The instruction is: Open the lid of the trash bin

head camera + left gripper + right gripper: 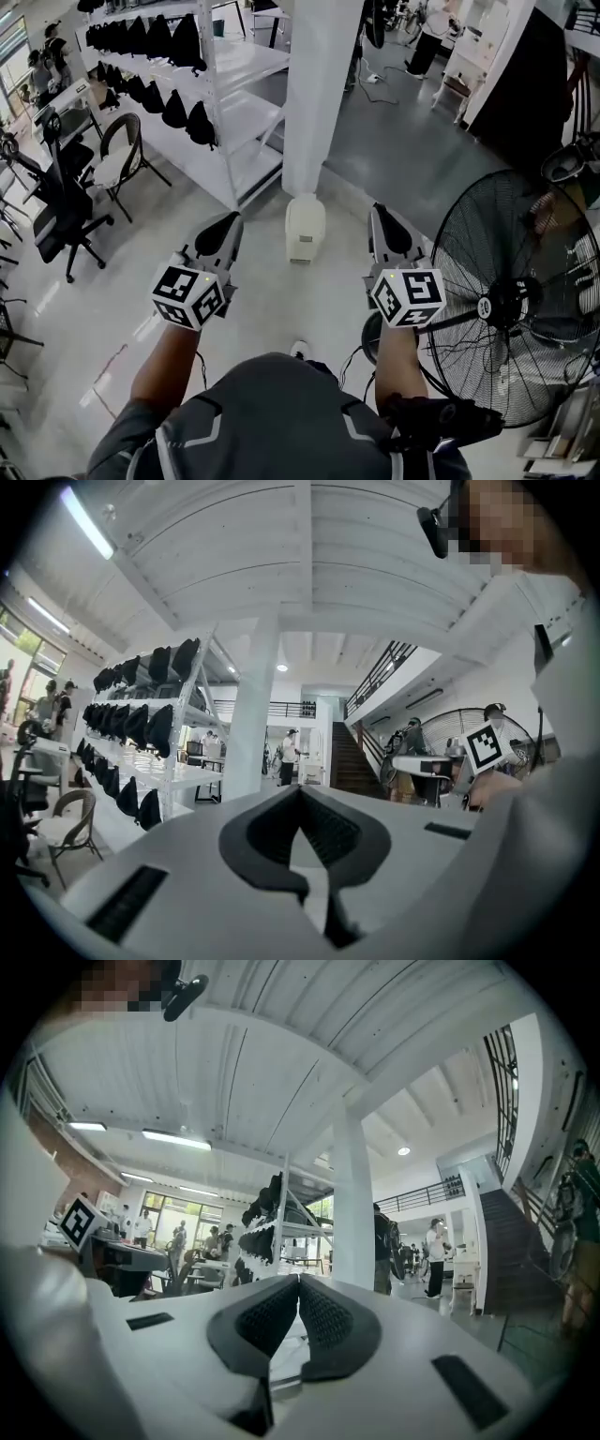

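Left claw (234, 219): white body with black ribbed pads, clenched tip to tip, nothing between the pads. It is held out over the floor at the left and carries a cube with square black-and-white markers (190, 295) at the wrist end.

Right claw (379, 210): same make, also clenched on nothing, pads meeting at the tips. It is held out at the right, level with the left one, with a marker cube (409, 297) of its own.

Large round black wire-guard fan (517, 302): stands just beside the right arm, at the right edge.

Pale glossy floor (262, 309): bare under both claws.

Small white plastic trash bin (306, 228): stands upright on the floor ahead, between the lines of the two claws and apart from both. Its lid (307, 212) is down.

White square column (320, 94): rises directly behind the bin, its foot touching or just beside it; which cannot be told.

White metal shelving rack (239, 112): left of the column, with rows of black rounded bags (178, 111) hung along its tiers.

Black swivel office chair (58, 217): far left, near the rack.

Black-framed chair with a white seat (118, 161): between the office chair and the rack.

Dark grey floor area (412, 141): beyond the column, with a person standing at its far end.
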Available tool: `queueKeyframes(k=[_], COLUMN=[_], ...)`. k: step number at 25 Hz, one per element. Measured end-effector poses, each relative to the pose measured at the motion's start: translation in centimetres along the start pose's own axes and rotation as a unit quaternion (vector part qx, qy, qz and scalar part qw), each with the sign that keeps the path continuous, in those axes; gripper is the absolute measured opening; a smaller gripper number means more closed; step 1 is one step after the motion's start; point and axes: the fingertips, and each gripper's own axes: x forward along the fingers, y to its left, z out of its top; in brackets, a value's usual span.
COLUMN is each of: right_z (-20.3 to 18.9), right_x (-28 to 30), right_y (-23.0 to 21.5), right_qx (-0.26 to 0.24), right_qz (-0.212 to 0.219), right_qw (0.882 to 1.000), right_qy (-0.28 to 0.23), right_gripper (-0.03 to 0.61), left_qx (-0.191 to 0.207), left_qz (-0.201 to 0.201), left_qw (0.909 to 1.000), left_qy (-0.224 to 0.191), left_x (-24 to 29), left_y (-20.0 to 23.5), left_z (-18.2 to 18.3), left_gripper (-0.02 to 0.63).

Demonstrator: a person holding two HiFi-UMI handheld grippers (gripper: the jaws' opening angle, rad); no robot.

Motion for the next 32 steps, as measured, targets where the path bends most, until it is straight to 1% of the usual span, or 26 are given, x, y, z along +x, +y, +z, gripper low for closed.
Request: queueKeyframes(k=[5,13,16,20,22,25,28,32], right_z=[-1.2,-3.1,-3.9,-5.1,-5.7,-5.8,-5.4,-5.2], right_x=[2.1,4.9,6.0,8.6,9.8,12.2,15.4,19.0], right_y=[-3.9,-8.4,-10.2,-12.0,-12.8,-13.5,-13.7,-14.1], right_qx=[0.001,-0.008,-0.001,0.005,0.006,0.003,0.001,0.007], right_qz=[0.005,0.013,0.008,0.004,-0.002,-0.014,-0.039,-0.068], right_qw=[1.000,1.000,1.000,1.000,1.000,1.000,0.999,0.997], right_qy=[0.005,0.009,0.011,0.014,0.015,0.013,0.026,0.035], right_gripper=[0.026,0.026,0.026,0.026,0.026,0.026,0.026,0.026], left_qx=[0.007,0.015,0.010,0.017,0.013,0.004,0.000,0.005], left_qz=[0.006,-0.006,-0.007,-0.015,-0.026,-0.059,-0.086,-0.114], left_qw=[0.9998,0.9994,0.9990,0.9981,0.9980,0.9969,0.9953,0.9929], left_qy=[0.018,0.029,0.044,0.056,0.056,0.051,0.044,0.035], left_x=[5.4,12.7,15.1,18.4,20.2,23.3,25.7,28.5], left_y=[-0.8,-1.8,-1.3,-0.2,0.3,1.6,4.4,8.1], left_z=[-0.7,-1.5,-2.5,-3.5,-4.1,-4.2,-3.1,-1.7], left_gripper=[0.008,0.008,0.008,0.008,0.008,0.008,0.008,0.008])
